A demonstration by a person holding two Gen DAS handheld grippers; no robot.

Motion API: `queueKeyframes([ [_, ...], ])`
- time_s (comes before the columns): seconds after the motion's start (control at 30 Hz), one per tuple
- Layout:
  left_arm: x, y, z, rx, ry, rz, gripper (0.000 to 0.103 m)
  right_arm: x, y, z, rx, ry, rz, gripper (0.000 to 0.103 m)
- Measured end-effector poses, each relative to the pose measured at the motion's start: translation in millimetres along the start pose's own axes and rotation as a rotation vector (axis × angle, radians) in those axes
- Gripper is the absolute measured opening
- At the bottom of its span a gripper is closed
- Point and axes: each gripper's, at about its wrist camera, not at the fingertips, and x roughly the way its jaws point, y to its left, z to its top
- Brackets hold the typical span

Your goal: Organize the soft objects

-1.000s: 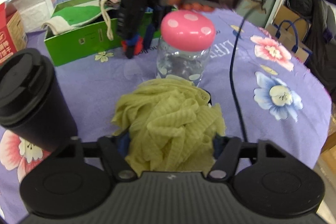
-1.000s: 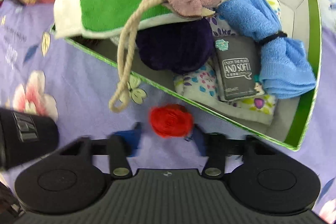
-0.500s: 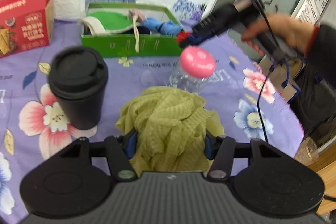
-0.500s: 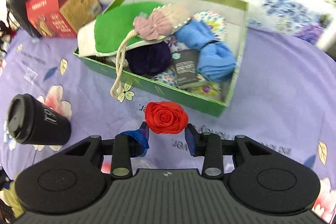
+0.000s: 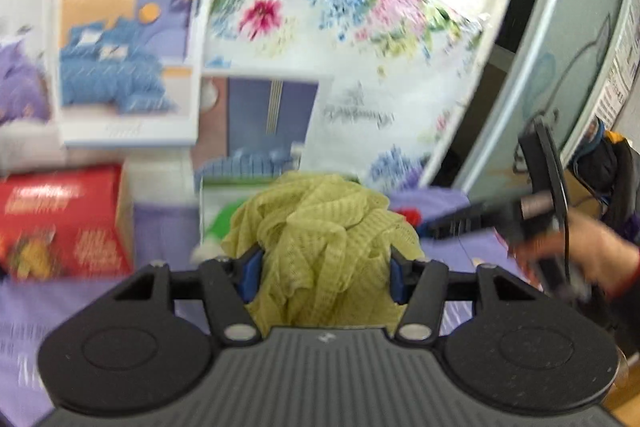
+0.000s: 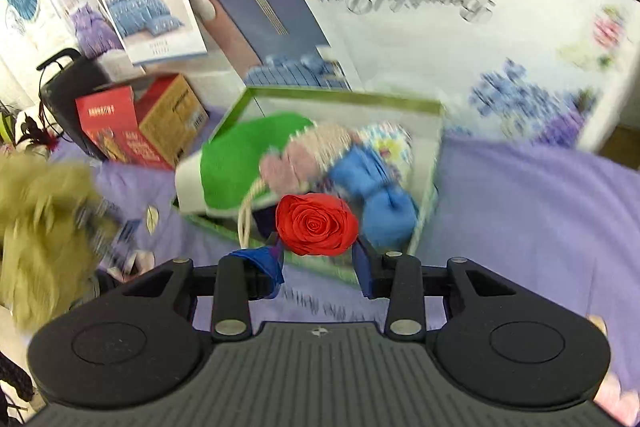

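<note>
My left gripper [image 5: 325, 269] is shut on a crumpled yellow-green knit cloth [image 5: 324, 247], held up off the purple table. The same cloth [image 6: 44, 223] shows blurred at the left of the right wrist view. My right gripper [image 6: 318, 251] is shut on a red rose [image 6: 316, 225], in the air just in front of the green box [image 6: 344, 95]. The box holds a green-and-white pad [image 6: 244, 163], a pink bow [image 6: 288, 167] with a rope, a blue towel [image 6: 376, 199] and a floral cloth. In the left wrist view the right gripper [image 5: 420, 223] and the hand [image 5: 592, 251] holding it are at the right.
A red carton [image 5: 60, 223] stands at the left on the purple flowered tablecloth [image 6: 540, 211], with a brown box [image 6: 172, 119] beside it. Bedding packages [image 6: 260, 23] lean against the wall behind the green box. A black bag [image 6: 76, 83] sits at the far left.
Both grippers have risen with their loads. The left one lifted the knit cloth off the table and now faces the wall; the cup and pink-capped jar have dropped out of view. The rose stays held.
</note>
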Motion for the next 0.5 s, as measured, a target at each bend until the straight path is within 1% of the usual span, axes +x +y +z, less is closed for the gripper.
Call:
queueKeyframes([
  [0.07,32.3,-0.9,24.9,-0.004,-0.002,0.014,0.057,13.7,-1.4,12.2,-0.005,0.002,0.017,0.020],
  [0.13,64.8,-2.7,43.3,-0.004,0.018,0.031,0.057,30.2,-2.3,20.0,-0.028,0.021,0.026,0.021],
  [0.2,95.7,-7.1,51.5,-0.007,0.043,0.037,0.057,49.7,-3.7,23.9,-0.051,0.040,0.024,0.021],
  [0.27,128.7,-6.4,53.3,-0.011,0.088,0.045,0.057,68.2,-7.9,24.0,-0.050,0.052,0.026,0.021],
  [0.3,144.3,-6.8,53.3,-0.008,0.118,0.046,0.061,77.0,-8.8,23.4,-0.057,0.058,0.024,0.022],
  [0.33,158.6,-6.0,53.1,-0.010,0.148,0.055,0.072,85.1,-9.5,22.0,-0.068,0.067,0.018,0.024],
  [0.4,173.7,-2.6,52.8,-0.025,0.161,0.087,0.082,98.6,-10.1,20.3,-0.058,0.104,0.012,0.026],
  [0.47,175.3,-0.5,55.3,-0.024,0.142,0.117,0.086,100.7,-7.1,18.7,-0.065,0.099,0.003,0.027],
  [0.5,172.7,1.1,56.3,-0.028,0.136,0.117,0.087,99.3,-3.5,18.4,-0.091,0.094,-0.002,0.028],
])
